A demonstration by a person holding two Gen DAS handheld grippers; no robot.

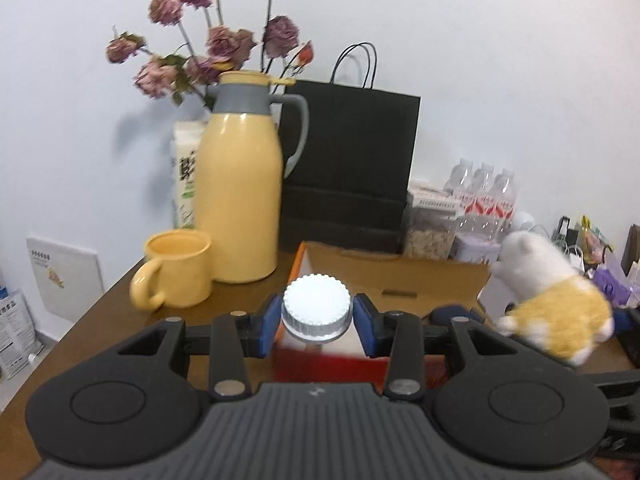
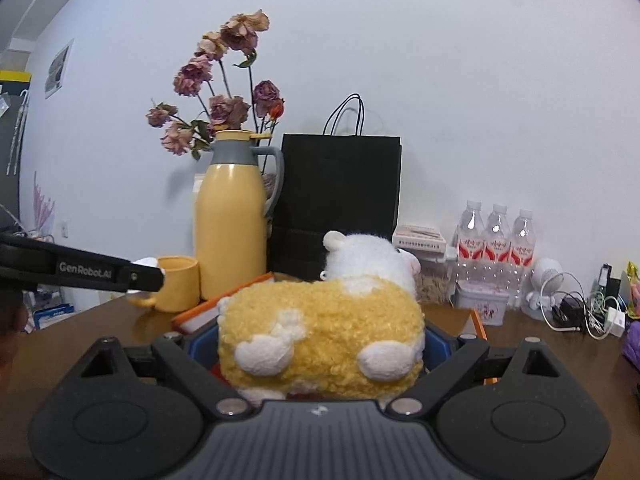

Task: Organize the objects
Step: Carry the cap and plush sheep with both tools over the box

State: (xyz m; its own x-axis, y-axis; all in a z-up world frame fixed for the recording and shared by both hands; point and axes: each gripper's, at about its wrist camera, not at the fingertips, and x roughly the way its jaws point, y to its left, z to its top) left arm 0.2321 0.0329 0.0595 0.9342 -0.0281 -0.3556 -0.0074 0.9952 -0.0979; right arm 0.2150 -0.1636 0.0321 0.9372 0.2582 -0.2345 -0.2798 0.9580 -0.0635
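Observation:
My left gripper (image 1: pixel 316 316) is shut on the white ribbed cap of a bottle (image 1: pixel 316 304), its blue pads (image 1: pixel 271 322) pressing both sides. The bottle's body is hidden below, where something red and white is blurred. The open cardboard box (image 1: pixel 400 276) with an orange edge lies just beyond. My right gripper (image 2: pixel 320 340) is shut on a yellow and white plush toy (image 2: pixel 320 332), held above the table over that box (image 2: pixel 224 300). The toy (image 1: pixel 552 300) hangs at the right of the left wrist view. The left gripper's arm (image 2: pixel 80 270) reaches in from the left of the right wrist view.
A yellow thermos (image 1: pixel 240 200), a yellow mug (image 1: pixel 180 268), dried roses (image 1: pixel 216 44) and a black paper bag (image 1: pixel 352 168) stand along the wall. Water bottles (image 2: pixel 496 240), a tin (image 2: pixel 480 304) and tangled cables (image 2: pixel 576 312) crowd the back right of the brown table (image 2: pixel 540 360).

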